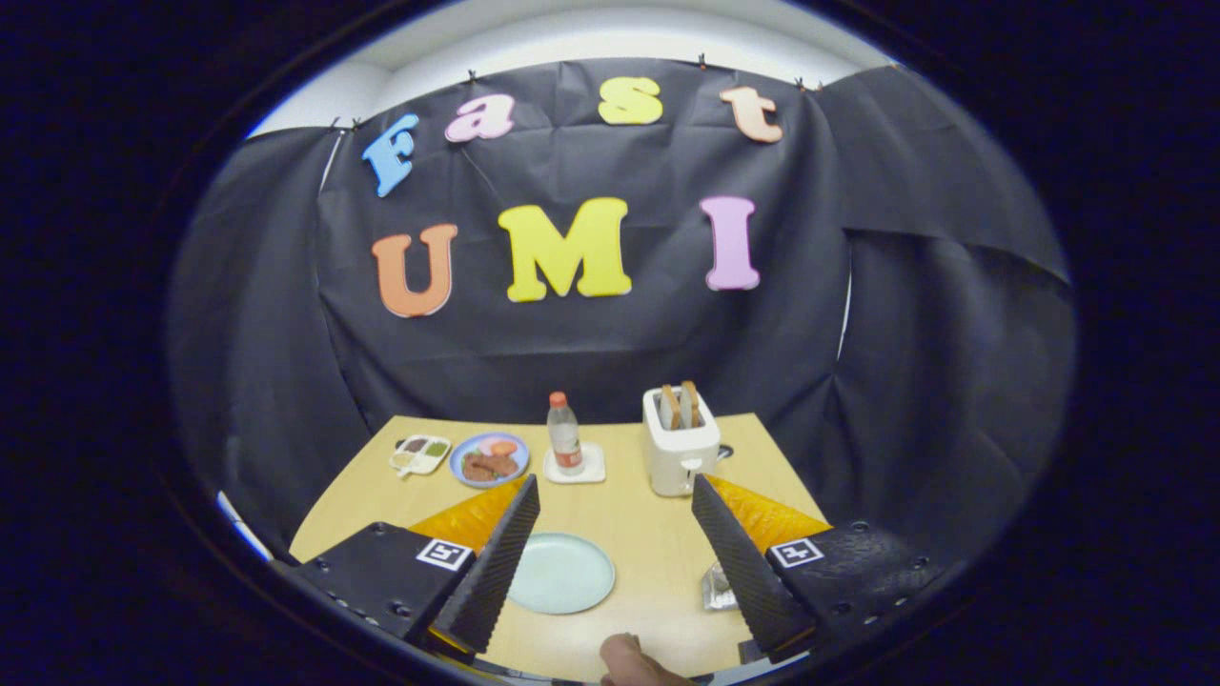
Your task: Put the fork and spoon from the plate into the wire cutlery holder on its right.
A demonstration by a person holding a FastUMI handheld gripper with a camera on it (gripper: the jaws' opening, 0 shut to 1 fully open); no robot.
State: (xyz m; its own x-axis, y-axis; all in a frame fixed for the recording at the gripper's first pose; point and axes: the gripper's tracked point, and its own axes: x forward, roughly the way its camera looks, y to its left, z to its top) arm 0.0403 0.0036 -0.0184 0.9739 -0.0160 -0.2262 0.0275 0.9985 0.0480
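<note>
While my gripper (615, 534) hangs spread wide and empty above the table (648, 534), the plate (562, 574) between its fingers looks bare; no fork or spoon is discernible, and the wire holder (717, 586) sits beside the right finger, so the task looks finished or unstarted

A staged recording booth: black cloth wall (591, 353) behind a wooden table (648, 534) set with a toaster (679, 450).

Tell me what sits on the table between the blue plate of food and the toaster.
A bottle with an orange cap, standing upright on a white coaster, sits between the blue plate of food and the toaster. The gripper is open.
</note>
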